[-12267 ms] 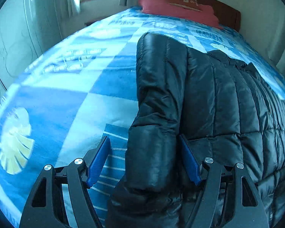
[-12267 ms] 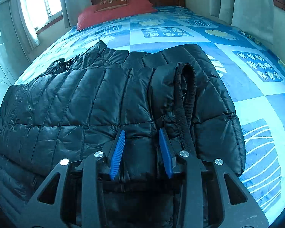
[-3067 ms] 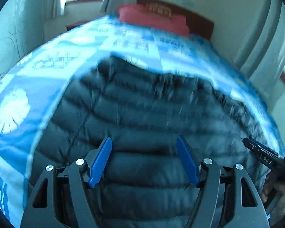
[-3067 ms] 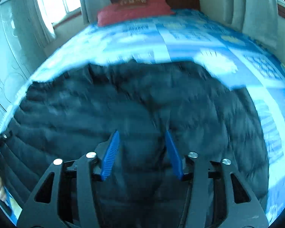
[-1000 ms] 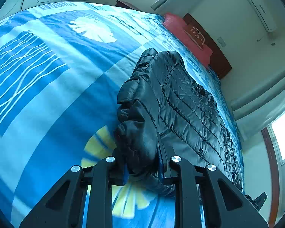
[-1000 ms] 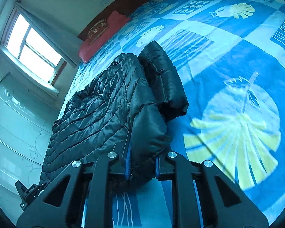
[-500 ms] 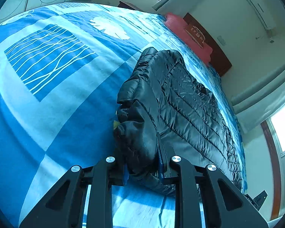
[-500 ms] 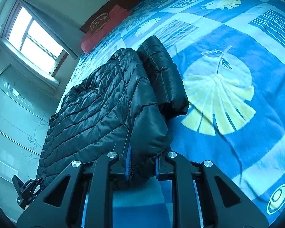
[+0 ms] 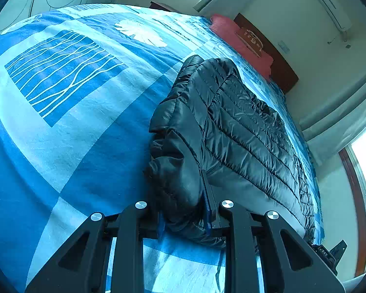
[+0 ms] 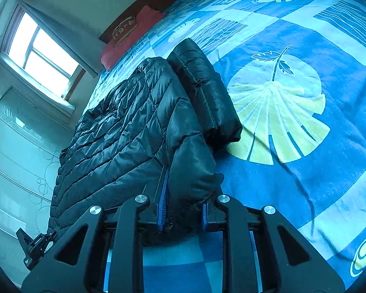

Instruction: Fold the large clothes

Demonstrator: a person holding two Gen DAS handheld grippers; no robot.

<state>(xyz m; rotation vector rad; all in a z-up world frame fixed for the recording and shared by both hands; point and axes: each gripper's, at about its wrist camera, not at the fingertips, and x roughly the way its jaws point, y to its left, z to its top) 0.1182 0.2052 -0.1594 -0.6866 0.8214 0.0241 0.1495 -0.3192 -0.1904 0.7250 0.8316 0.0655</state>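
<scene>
Black puffer jacket (image 9: 241, 131) lying folded on the blue patterned bedspread (image 9: 68, 112), long axis running across the near part of the bed; red pillow (image 9: 239, 41) far off at the headboard.

Left gripper (image 9: 183, 217) pinching the jacket's near-left corner, jaws nearly closed, padding bulging between the blue pads.

Right gripper (image 10: 183, 212) gripping the near-right corner, jaws easing open, fabric still filling the gap, pads apparently still touching.

Sleeve end (image 10: 207, 92) protruding from the right edge onto the leaf print.

Risks, judged: slick, springy fill puffing up on release, loosening the fold; uneven letting-go skewing the near edge; protruding sleeve sliding out further, spoiling the bundle.
</scene>
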